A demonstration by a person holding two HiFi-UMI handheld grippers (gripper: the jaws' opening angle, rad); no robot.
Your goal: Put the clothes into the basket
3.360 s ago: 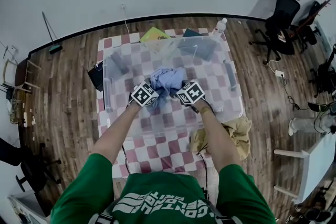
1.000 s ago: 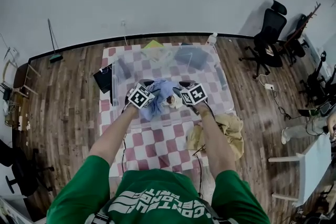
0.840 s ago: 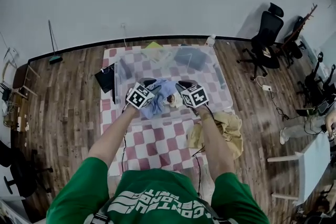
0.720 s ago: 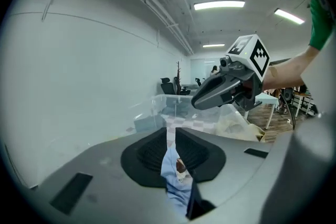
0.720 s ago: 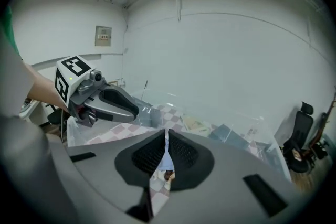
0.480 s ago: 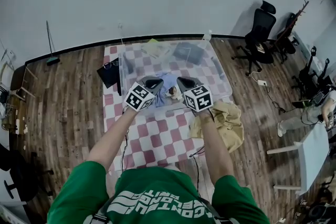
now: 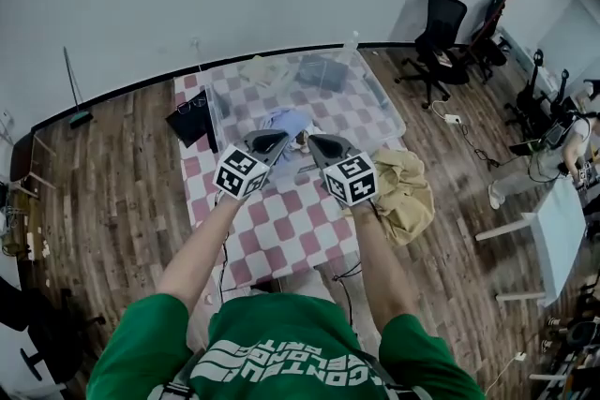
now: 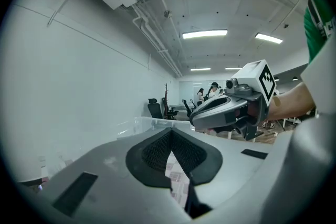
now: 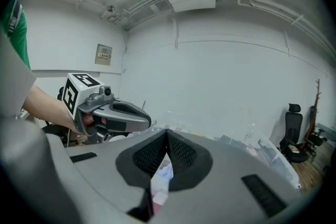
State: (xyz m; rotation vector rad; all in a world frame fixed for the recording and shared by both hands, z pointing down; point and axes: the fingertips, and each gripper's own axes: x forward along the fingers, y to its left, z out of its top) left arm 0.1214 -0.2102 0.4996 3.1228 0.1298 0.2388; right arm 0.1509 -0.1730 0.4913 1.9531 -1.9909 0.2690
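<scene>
A clear plastic basket [image 7: 215, 119] stands on the far half of the checkered table [image 7: 281, 229]. A blue garment [image 7: 287, 121] lies inside it with a small pale item beside it. A tan garment [image 7: 405, 192] hangs over the table's right edge. My left gripper [image 7: 276, 138] and right gripper [image 7: 316, 142] hover side by side above the basket's near rim, both shut with nothing between the jaws. In the left gripper view the left gripper [image 8: 171, 131] has its pads together, with the right gripper [image 8: 231, 110] beside it. The right gripper view shows the right gripper [image 9: 167, 134] closed likewise.
A black flat item [image 7: 190, 118] lies at the table's left edge. A water bottle [image 7: 351, 43] stands at the far corner, near a dark folded item [image 7: 323, 71]. Office chairs [image 7: 437, 25] stand at the right, a white table [image 7: 555, 239] at the far right.
Both grippers have drawn back out of the basket toward me and their jaws have closed. The blue garment stays in the basket. The tan garment has not moved.
</scene>
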